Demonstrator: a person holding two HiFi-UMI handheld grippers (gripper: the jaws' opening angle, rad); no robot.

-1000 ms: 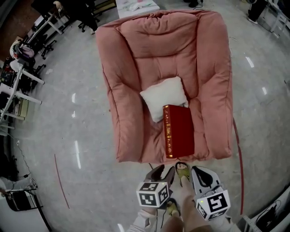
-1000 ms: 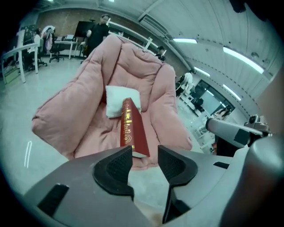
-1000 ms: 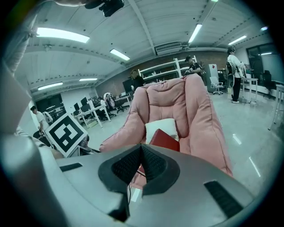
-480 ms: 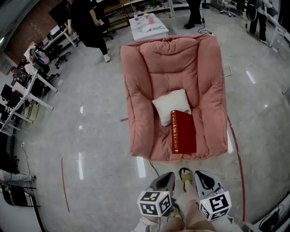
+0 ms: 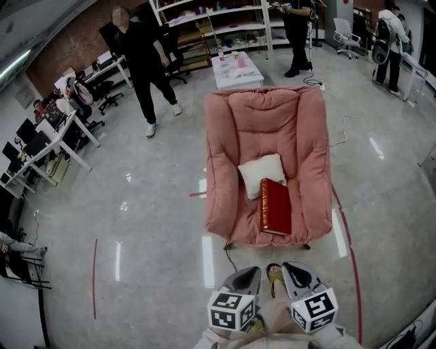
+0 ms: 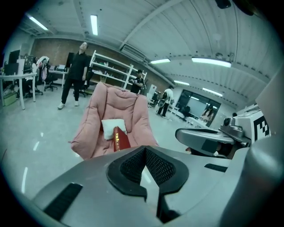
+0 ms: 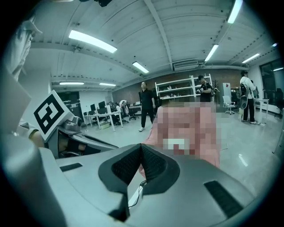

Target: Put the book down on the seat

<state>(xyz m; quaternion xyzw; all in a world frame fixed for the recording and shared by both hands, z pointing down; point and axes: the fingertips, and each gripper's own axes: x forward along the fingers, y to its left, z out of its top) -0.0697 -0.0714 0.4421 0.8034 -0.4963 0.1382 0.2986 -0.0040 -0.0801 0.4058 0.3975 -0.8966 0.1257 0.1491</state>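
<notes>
A dark red book [image 5: 275,206] lies flat on the seat of a pink armchair [image 5: 231,198], its far end against a white pillow [image 5: 261,174]. Both grippers hang low by the person's body, well short of the chair's front edge. My left gripper [image 5: 248,274] is shut with nothing in it, and so is my right gripper [image 5: 292,270]. In the left gripper view the shut jaws [image 6: 144,150] point toward the armchair [image 6: 91,128], with the book [image 6: 120,138] and pillow [image 6: 112,126] beyond. The right gripper [image 7: 141,149] faces a chair hidden by mosaic.
A person in black [image 5: 145,75] stands left of the chair's back. A low white table [image 5: 236,69] and shelves [image 5: 204,17] are behind it, desks [image 5: 51,140] at the left. A red floor line [image 5: 347,238] runs right of the chair. A shoe [image 5: 274,273] shows between the grippers.
The view has pulled back from the armchair, which looks smaller and farther away. The book stays on the seat. Both grippers remain low by the body.
</notes>
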